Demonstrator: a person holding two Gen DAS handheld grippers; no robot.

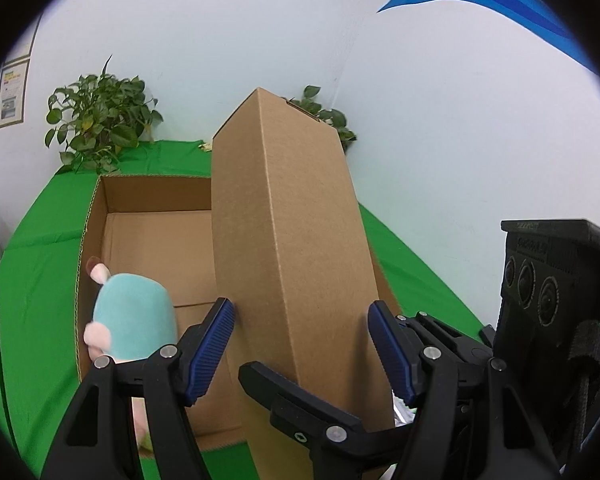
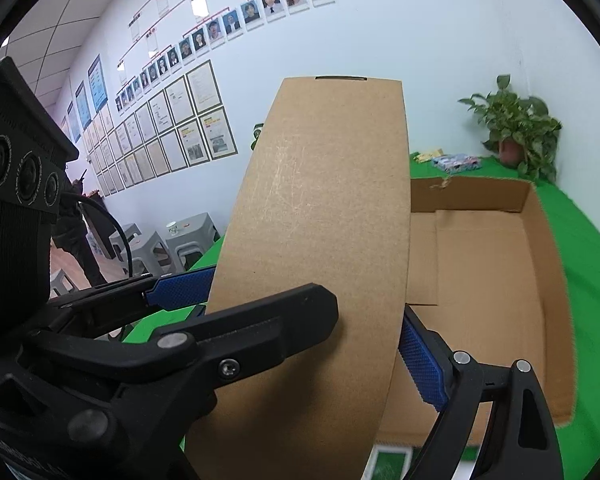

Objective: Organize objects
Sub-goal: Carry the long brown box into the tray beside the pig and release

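A tall closed brown cardboard box (image 1: 288, 248) stands upright at the right side of a large open cardboard box (image 1: 148, 240) on a green cloth. My left gripper (image 1: 302, 320) straddles the tall box with its blue pads (image 1: 214, 344) apart at the box's sides, the left pad touching. My right gripper (image 2: 300, 312) also straddles the tall box (image 2: 320, 240), its pads (image 2: 422, 364) against its edges. A teal and pink plush toy (image 1: 130, 320) lies in the open box at the left. The open box (image 2: 492, 264) interior looks bare in the right wrist view.
Potted plants (image 1: 96, 120) (image 2: 516, 136) stand at the table's back against the white wall. Small packets (image 2: 456, 162) lie on the green cloth (image 2: 596, 280) behind the open box. Grey stools (image 2: 168, 246) stand beyond the table's left edge. A silvery packet (image 1: 402, 414) shows under my left gripper.
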